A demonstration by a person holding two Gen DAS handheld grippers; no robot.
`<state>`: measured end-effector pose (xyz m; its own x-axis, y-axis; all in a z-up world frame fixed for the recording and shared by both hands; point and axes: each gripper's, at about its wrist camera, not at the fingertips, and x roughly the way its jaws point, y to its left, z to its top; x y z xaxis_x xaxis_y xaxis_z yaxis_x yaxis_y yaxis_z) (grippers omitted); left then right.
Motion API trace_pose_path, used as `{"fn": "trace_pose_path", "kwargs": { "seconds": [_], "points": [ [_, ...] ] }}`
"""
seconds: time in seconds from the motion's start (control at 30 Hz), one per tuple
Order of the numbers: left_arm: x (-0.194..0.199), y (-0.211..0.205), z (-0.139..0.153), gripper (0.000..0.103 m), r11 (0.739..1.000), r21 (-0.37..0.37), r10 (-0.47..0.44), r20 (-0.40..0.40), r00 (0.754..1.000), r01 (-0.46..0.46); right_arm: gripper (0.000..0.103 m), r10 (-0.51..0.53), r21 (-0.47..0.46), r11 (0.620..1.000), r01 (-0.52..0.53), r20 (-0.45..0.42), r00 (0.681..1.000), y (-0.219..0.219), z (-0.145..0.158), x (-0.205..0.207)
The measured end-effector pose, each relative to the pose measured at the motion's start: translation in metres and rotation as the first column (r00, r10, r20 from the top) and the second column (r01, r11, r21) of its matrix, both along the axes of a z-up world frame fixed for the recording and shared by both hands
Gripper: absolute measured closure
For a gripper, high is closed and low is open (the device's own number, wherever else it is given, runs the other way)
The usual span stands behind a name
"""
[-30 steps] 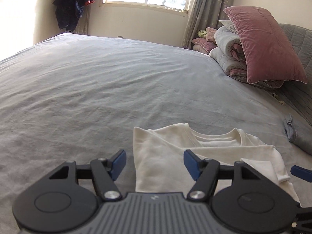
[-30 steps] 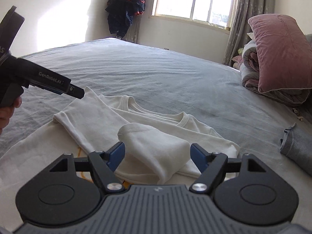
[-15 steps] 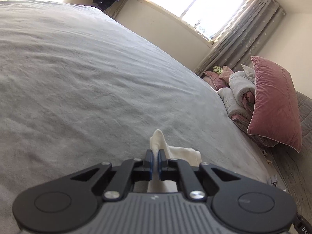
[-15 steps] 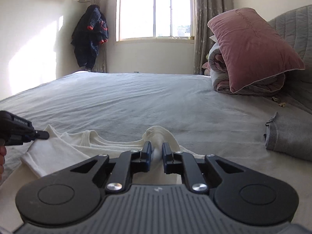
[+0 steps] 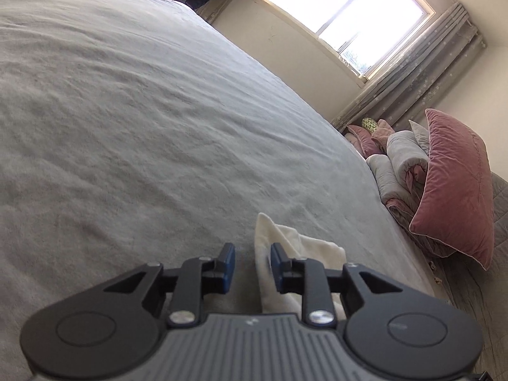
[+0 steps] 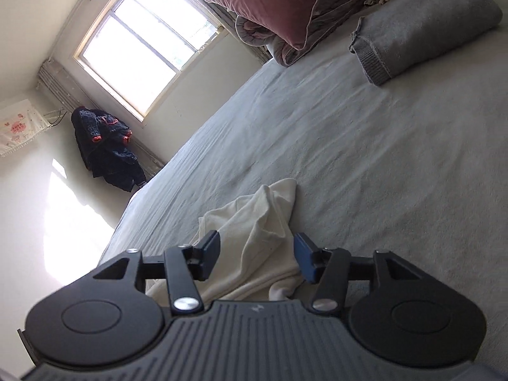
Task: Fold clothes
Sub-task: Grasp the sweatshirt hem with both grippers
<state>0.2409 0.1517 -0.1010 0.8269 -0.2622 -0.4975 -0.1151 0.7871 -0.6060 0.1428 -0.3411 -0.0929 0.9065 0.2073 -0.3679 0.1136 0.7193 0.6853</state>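
Observation:
A cream-white shirt lies on the grey bed. In the left wrist view a bunched fold of the shirt (image 5: 285,247) stands between the fingers of my left gripper (image 5: 252,268), against the right pad; the jaws are parted and no longer pinch it. In the right wrist view a crumpled part of the shirt (image 6: 257,231) lies between the fingers of my right gripper (image 6: 257,258), which is open wide. Most of the shirt is hidden under the gripper bodies.
A grey bed cover (image 5: 143,127) spreads far to the left and ahead. A pink pillow (image 5: 454,187) leans on rolled quilts at the headboard. A folded grey garment (image 6: 419,28) lies on the bed to the right. A dark jacket (image 6: 104,149) hangs by the window.
Both grippers were shut on folds of the shirt half a second ago and have now opened, letting the cloth go. Both views have tilted.

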Motion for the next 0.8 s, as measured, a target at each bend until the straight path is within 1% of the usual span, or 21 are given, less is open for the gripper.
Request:
{"fn": "trace_pose_path", "kwargs": {
  "seconds": [0.13,0.2,0.27,0.3,0.37,0.4,0.43,0.47,0.5,0.53,0.63,0.7,0.77,0.8],
  "points": [
    [0.007,-0.001,0.003,0.077,0.999,0.027,-0.02,0.0,1.0,0.02,0.037,0.023,-0.068,0.997,-0.022,0.02,1.0,-0.004,0.019,0.014],
    [0.01,-0.003,0.005,0.077,0.998,0.048,-0.03,0.009,0.999,0.03,0.037,0.056,-0.14,0.989,-0.055,0.007,0.998,0.003,0.025,0.029],
    [0.014,-0.007,0.007,0.077,0.997,0.073,-0.04,0.017,0.999,0.039,0.037,0.08,-0.223,0.971,-0.084,-0.024,0.996,0.012,0.026,0.047],
    [0.016,-0.008,0.008,0.078,0.995,0.084,-0.046,0.016,0.999,0.045,0.04,0.084,-0.272,0.958,-0.089,-0.031,0.996,0.017,0.024,0.057],
    [0.019,-0.012,0.008,0.084,0.993,0.103,-0.058,0.013,0.998,0.056,0.05,0.101,-0.352,0.929,-0.11,-0.044,0.994,0.027,0.019,0.07],
    [0.019,-0.014,0.009,0.096,0.992,0.111,-0.067,0.011,0.998,0.066,0.061,0.112,-0.384,0.915,-0.127,-0.06,0.992,0.032,0.016,0.076],
    [0.018,-0.016,0.009,0.098,0.99,0.126,-0.069,0.017,0.997,0.066,0.077,0.123,-0.416,0.898,-0.143,-0.075,0.99,0.037,0.012,0.081],
    [0.016,-0.019,0.011,0.099,0.987,0.145,-0.067,0.032,0.997,0.062,0.084,0.13,-0.454,0.878,-0.155,-0.086,0.988,0.043,0.01,0.082],
    [0.013,-0.021,0.012,0.099,0.986,0.161,-0.061,0.054,0.997,0.052,0.097,0.133,-0.489,0.859,-0.153,-0.075,0.988,0.048,0.009,0.08],
    [0.009,-0.023,0.013,0.099,0.984,0.173,-0.053,0.078,0.996,0.039,0.1,0.135,-0.523,0.839,-0.148,-0.063,0.989,0.053,0.009,0.076],
    [-0.003,-0.023,0.016,0.099,0.987,0.16,-0.017,0.156,0.988,-0.008,0.102,0.11,-0.598,0.8,-0.054,0.058,0.992,0.057,0.017,0.057],
    [-0.007,-0.024,0.015,0.099,0.987,0.159,0.004,0.181,0.983,-0.034,0.102,0.096,-0.629,0.777,0.017,0.145,0.985,0.057,0.024,0.044],
    [-0.006,-0.026,0.013,0.099,0.985,0.163,0.02,0.191,0.981,-0.052,0.102,0.069,-0.653,0.754,0.064,0.176,0.982,0.054,0.025,0.043],
    [-0.004,-0.028,0.011,0.099,0.984,0.169,0.024,0.18,0.983,-0.055,0.102,0.054,-0.659,0.747,0.082,0.183,0.982,0.052,0.024,0.044]
  ]
}}
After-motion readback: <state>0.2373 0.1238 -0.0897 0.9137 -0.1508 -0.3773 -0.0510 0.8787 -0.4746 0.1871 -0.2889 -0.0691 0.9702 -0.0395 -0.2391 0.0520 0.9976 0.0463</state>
